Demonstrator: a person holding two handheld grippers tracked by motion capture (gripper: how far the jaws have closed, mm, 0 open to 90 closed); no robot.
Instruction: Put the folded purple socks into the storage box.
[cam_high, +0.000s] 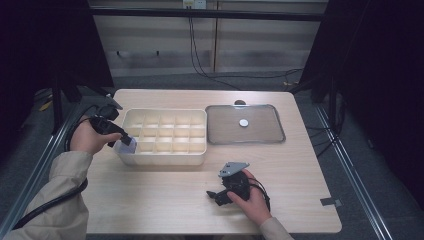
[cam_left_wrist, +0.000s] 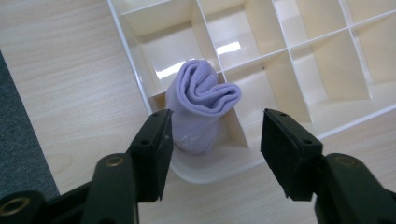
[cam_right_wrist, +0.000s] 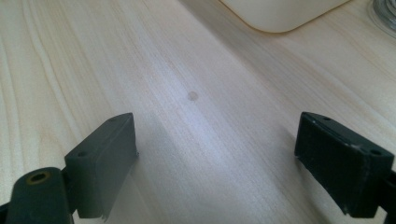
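while the left hand-held gripper (cam_left_wrist: 215, 140) stood open around a rolled lilac sock (cam_left_wrist: 201, 109) in the divided box's (cam_high: 165, 157) corner compartment, no writing was legible; the right hand-held gripper (cam_right_wrist: 215, 158) lay open over the tabletop (cam_right_wrist: 196, 70).

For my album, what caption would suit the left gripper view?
Open left gripper poised over a rolled lavender sock standing in a corner cell of the cream divider box.

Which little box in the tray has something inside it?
The corner compartment nearest the left gripper holds a rolled purple sock. The other compartments in view look empty.
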